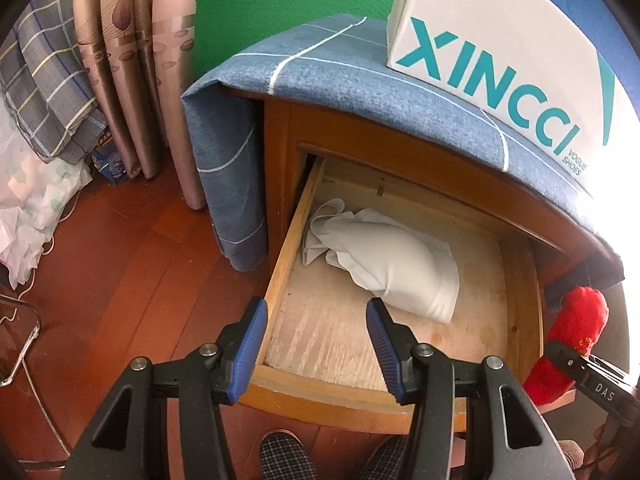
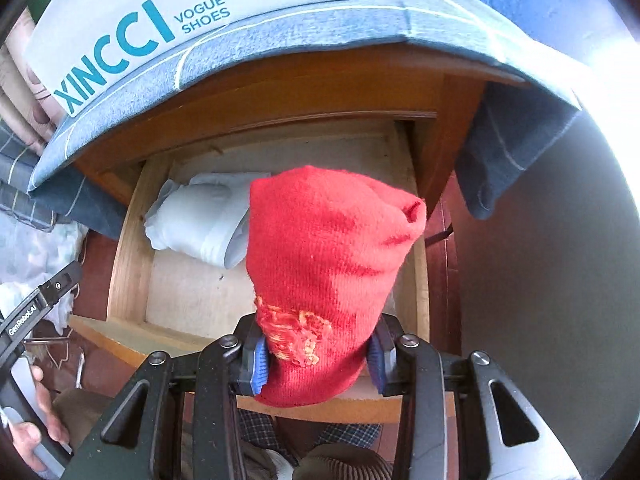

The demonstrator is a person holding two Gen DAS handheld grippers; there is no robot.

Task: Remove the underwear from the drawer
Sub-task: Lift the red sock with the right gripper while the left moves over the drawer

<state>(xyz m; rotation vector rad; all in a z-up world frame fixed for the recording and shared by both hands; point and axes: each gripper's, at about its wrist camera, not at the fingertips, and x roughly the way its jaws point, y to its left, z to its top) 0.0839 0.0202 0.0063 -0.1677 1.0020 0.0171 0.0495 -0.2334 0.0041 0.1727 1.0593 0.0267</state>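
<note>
Left wrist view looks down into the pulled-out drawer [image 1: 404, 304] of a wooden nightstand [image 1: 280, 152], where a pale rolled garment [image 1: 384, 256] lies on the drawer floor, its long axis running from the back left corner toward the front right. It sits just ahead of the left tongs [image 1: 316, 344], slightly to their right, and those tongs stand about half spread with nothing between the blue pads, straddling the drawer's left wall. The right tongs [image 2: 318, 354] are clamped on a red knitted piece [image 2: 328, 264], which hangs above the right half of the drawer; in the left view the same red piece [image 1: 568, 340] shows past the drawer's right front corner. If the pale roll is the next underwear to lift, the free left tongs are the nearer and the only empty pair. A reach forward and a little right would meet its near end, best gripped across the roll, not along it. Room looks good: bare plywood lies in front of and to the right of the roll, though its far end tucks close to the left wall and under the nightstand's top rail, where a blue cloth [image 1: 320, 60] and a white shoe box [image 1: 500, 48] overhang. Lifting toward the front keeps clear of that edge.
</note>
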